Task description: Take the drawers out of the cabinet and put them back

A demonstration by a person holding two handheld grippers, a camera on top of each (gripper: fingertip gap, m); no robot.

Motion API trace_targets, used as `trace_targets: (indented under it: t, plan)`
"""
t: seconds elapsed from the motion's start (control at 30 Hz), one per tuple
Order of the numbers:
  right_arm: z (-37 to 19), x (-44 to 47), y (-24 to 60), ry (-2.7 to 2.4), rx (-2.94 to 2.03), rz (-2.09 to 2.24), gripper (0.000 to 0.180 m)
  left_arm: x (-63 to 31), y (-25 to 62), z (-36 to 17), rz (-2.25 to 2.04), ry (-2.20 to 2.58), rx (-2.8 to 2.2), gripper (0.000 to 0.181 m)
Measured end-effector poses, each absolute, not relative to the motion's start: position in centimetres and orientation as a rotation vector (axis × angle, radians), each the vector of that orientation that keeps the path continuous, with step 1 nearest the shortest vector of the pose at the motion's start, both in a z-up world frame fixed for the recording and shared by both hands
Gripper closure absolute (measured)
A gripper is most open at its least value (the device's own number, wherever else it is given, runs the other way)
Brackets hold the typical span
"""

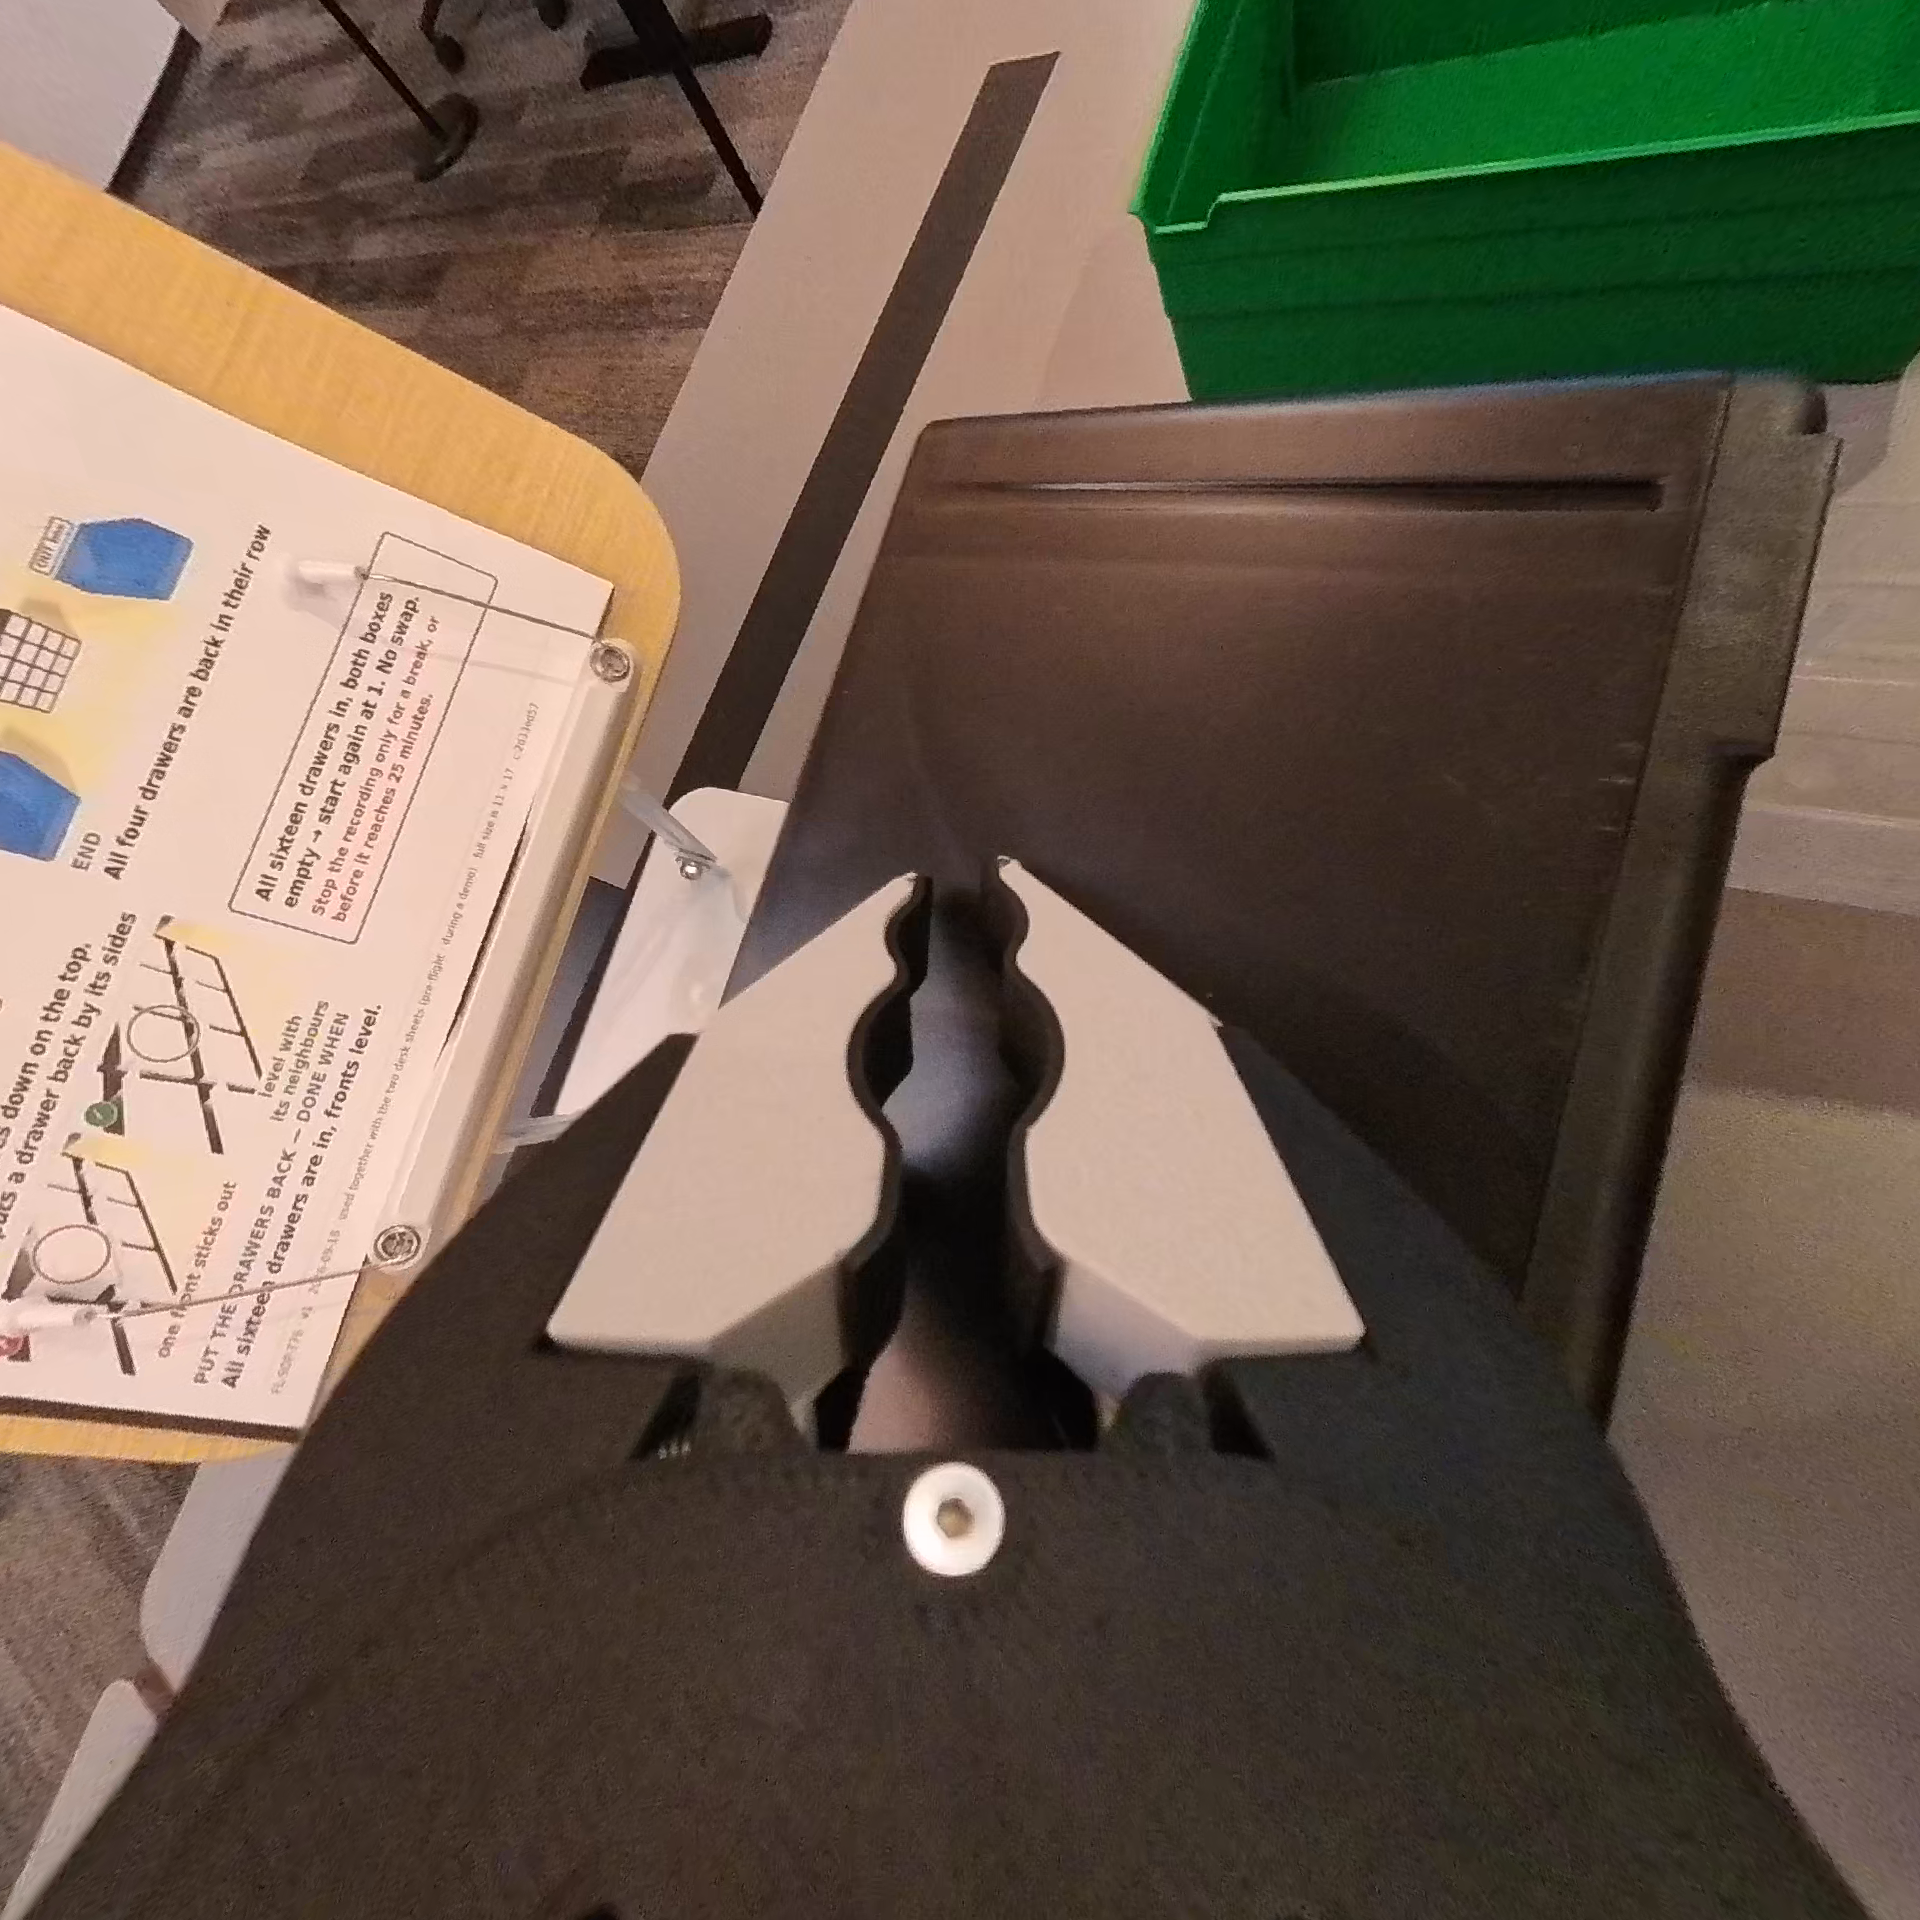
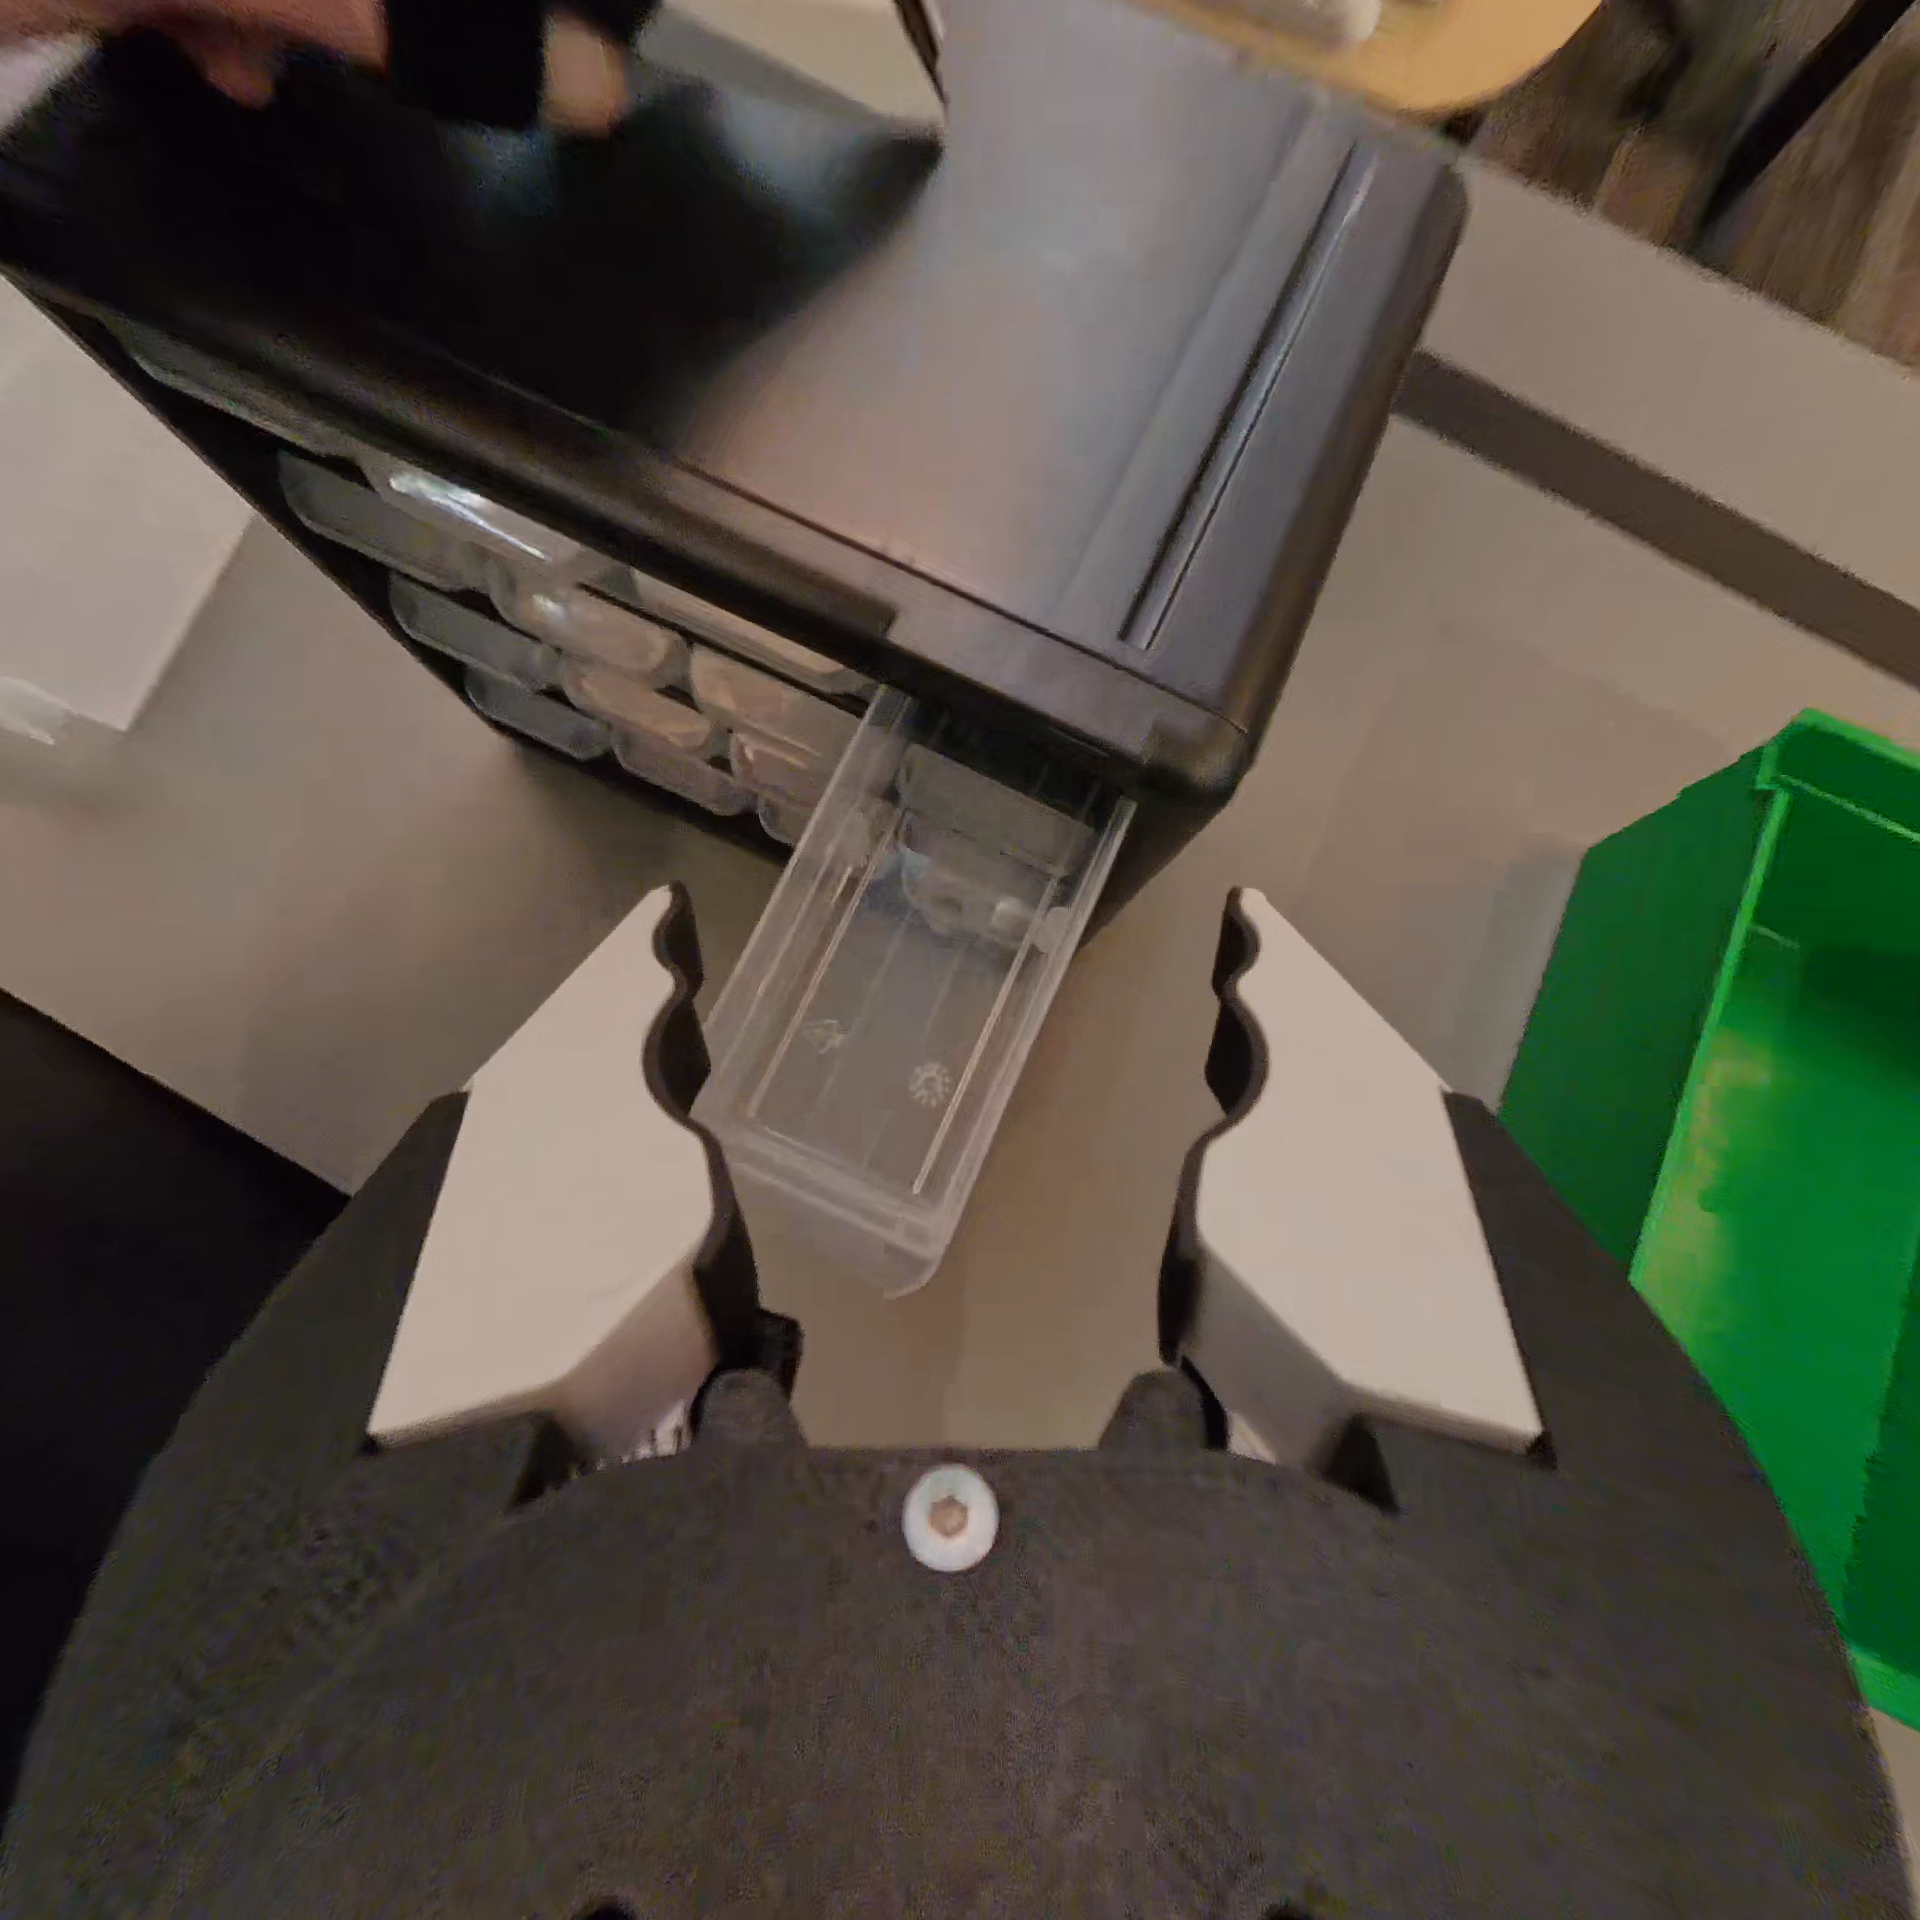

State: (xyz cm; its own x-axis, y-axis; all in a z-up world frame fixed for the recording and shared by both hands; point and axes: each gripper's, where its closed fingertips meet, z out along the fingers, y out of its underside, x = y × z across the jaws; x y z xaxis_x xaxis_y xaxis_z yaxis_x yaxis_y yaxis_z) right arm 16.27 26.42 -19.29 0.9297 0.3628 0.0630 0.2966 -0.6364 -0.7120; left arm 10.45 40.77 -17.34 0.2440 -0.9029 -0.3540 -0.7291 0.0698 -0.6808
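The black cabinet (image 1: 1299,675) stands on the table; the left wrist view looks down on its top. My left gripper (image 1: 958,873) is shut with nothing between its fingers, low over the cabinet's top near its left edge. In the right wrist view the cabinet (image 2: 1039,416) shows several clear drawers (image 2: 623,644) pushed in. One clear drawer (image 2: 894,1039) sticks far out of the top right slot. My right gripper (image 2: 956,896) is open around this drawer's front end. Its left finger (image 2: 582,1143) is at the drawer's front left corner; the right finger is apart from it.
A green bin (image 2: 1714,1143) stands right of the cabinet and also shows in the left wrist view (image 1: 1507,260). A printed instruction sheet (image 1: 260,831) lies on a wooden board at the left. A hand (image 2: 260,52) rests over the cabinet's far left top. The table (image 2: 260,831) is grey.
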Motion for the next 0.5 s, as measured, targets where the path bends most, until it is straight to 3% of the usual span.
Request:
trace_targets:
  t: [0.07, 0.17, 0.37, 0.5]
  plan:
    - [-20.4, 16.0, 27.1, -0.503, -2.366, 0.115, 0.091, 10.4, 40.8, -17.3, -0.272, 1.521, -1.703, 0.171]
    - [-21.3, 15.2, 27.5, -0.509, -2.425, 0.153, 0.081, 10.4, 40.9, -17.3, -0.256, 1.517, -1.699, 0.172]
    - [-21.7, 15.3, 26.6, -0.506, -2.475, 0.178, 0.102, 10.5, 40.8, -17.4, -0.260, 1.523, -1.700, 0.174]
    - [-22.6, 14.7, 25.7, -0.556, -2.549, 0.275, 0.081, 10.5, 40.9, -17.4, -0.263, 1.516, -1.711, 0.173]
